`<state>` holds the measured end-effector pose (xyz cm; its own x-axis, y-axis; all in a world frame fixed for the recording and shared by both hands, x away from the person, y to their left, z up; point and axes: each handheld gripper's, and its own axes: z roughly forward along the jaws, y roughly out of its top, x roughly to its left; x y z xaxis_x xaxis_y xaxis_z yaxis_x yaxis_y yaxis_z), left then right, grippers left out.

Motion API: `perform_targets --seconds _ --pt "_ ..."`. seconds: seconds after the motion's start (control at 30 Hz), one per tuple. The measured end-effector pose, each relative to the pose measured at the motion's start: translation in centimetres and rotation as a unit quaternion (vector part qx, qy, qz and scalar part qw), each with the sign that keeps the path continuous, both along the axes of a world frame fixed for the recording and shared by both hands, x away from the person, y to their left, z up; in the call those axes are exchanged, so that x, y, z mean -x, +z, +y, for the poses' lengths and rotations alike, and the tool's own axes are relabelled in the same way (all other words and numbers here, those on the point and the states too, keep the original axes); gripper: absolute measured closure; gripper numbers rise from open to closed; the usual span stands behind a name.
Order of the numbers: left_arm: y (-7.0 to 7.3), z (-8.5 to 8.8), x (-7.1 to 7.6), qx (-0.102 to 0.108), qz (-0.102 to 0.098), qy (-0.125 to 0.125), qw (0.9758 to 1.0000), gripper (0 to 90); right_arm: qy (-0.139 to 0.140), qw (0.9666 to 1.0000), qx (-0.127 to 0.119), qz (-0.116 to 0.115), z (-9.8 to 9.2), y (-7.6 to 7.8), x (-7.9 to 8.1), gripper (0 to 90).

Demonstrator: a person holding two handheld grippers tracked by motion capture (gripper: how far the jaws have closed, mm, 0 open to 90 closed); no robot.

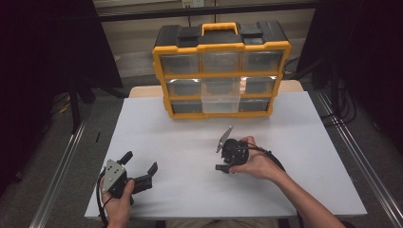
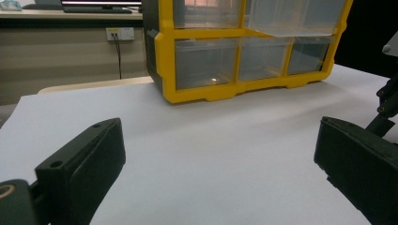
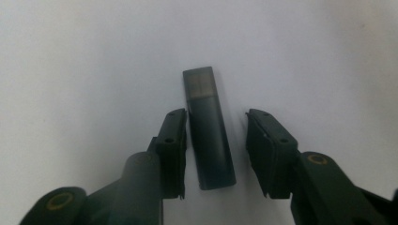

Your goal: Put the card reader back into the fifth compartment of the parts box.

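Your right gripper (image 3: pixel 216 154), part open and holding nothing, straddles the small dark stick (image 3: pixel 209 131) lying flat on the surface (image 1: pixel 190 142); it looks light, stiff, smooth, so pinch its long sides mid-length.

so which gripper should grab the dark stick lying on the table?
Right. The right gripper points down with its open jaws already straddling the dark stick on the white table. The left gripper rests open at the near left corner, well away.
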<state>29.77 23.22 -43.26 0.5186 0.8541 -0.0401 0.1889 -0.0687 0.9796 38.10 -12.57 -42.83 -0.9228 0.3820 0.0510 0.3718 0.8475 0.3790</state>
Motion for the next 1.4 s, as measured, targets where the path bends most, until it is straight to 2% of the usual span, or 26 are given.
perform_targets --seconds 0.07,0.1,0.17,0.57,0.73,0.83,0.93,0.97,1.07,1.4 --pt "-0.1 0.0 -0.1 0.001 0.003 0.001 1.0000 2.5 -0.004 0.9999 -0.012 0.004 -0.4 -0.1 0.0 63.8" --pt "-0.1 0.0 -0.1 -0.002 0.002 0.000 1.0000 2.4 -0.008 0.9998 -0.015 0.005 -0.4 0.0 0.0 70.3" --pt "0.0 0.0 0.0 0.001 0.002 -0.001 1.0000 2.4 -0.008 0.9998 -0.016 0.008 -0.4 0.0 -0.1 73.7" --pt "-0.1 0.0 -0.1 -0.001 0.001 -0.001 1.0000 2.4 -0.019 0.9990 -0.035 0.018 -0.9 -0.1 -0.4 74.1" --pt "0.0 0.0 -0.1 0.000 0.002 -0.002 1.0000 2.5 -0.027 0.9980 -0.054 0.021 -1.3 -0.2 -0.4 74.0" --pt "-0.1 0.0 -0.1 0.007 0.003 0.000 1.0000 2.5 -0.035 0.9965 -0.074 0.016 -1.7 0.0 -0.4 74.0" --pt "-0.1 0.0 0.0 0.004 0.003 -0.001 1.0000 2.4 -0.040 0.9955 -0.085 0.012 -1.9 0.2 -0.3 74.1" --pt "0.0 0.1 -0.1 0.001 0.001 -0.003 1.0000 2.5 -0.039 0.9946 -0.097 0.004 -2.1 0.6 -0.3 74.1" --pt "0.0 0.1 -0.1 0.002 0.001 -0.002 1.0000 2.5 -0.043 0.9928 -0.112 -0.004 -2.3 1.0 -0.2 74.1" --pt "0.0 0.1 -0.1 0.002 0.000 -0.001 1.0000 2.5 -0.047 0.9882 -0.145 -0.020 -3.0 2.0 -0.1 74.1"
